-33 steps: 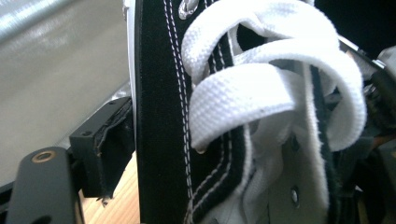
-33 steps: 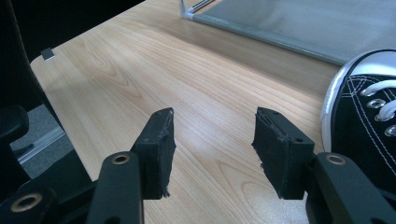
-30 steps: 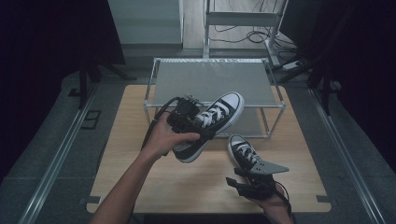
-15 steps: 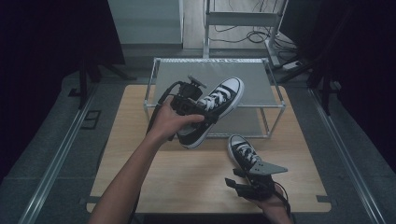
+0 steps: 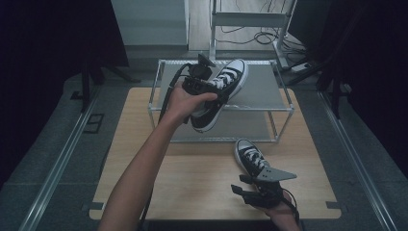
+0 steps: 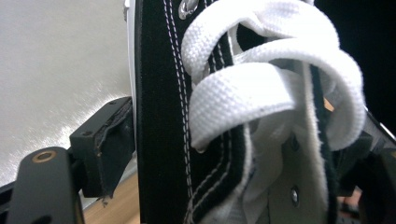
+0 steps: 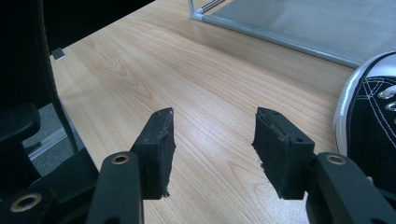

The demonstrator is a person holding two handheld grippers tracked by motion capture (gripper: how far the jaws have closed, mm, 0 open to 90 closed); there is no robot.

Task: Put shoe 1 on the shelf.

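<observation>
My left gripper (image 5: pixel 211 94) is shut on a black sneaker (image 5: pixel 222 91) with white laces and a white toe cap, held in the air over the front edge of the metal shelf rack (image 5: pixel 288 103). In the left gripper view the sneaker's black upper (image 6: pixel 161 116) and laces sit clamped between the jaws, with one pad (image 6: pixel 105 144) pressed on its side. A second matching sneaker (image 5: pixel 250 156) lies on the wooden table (image 5: pixel 192 178) near the front right. My right gripper (image 5: pixel 248 192) rests low beside that sneaker (image 7: pixel 373 112), open, with bare wood between its fingers.
The two-level metal rack stands at the back of the table, its top shelf (image 5: pixel 260 86) bare at the right. Dark curtains flank both sides. Cables lie on the floor behind the rack. A metal rail (image 5: pixel 57 163) runs along the left of the table.
My left hand has carried the sneaker up and away from me toward the rack's top shelf. The right gripper and the second sneaker have stayed put.
</observation>
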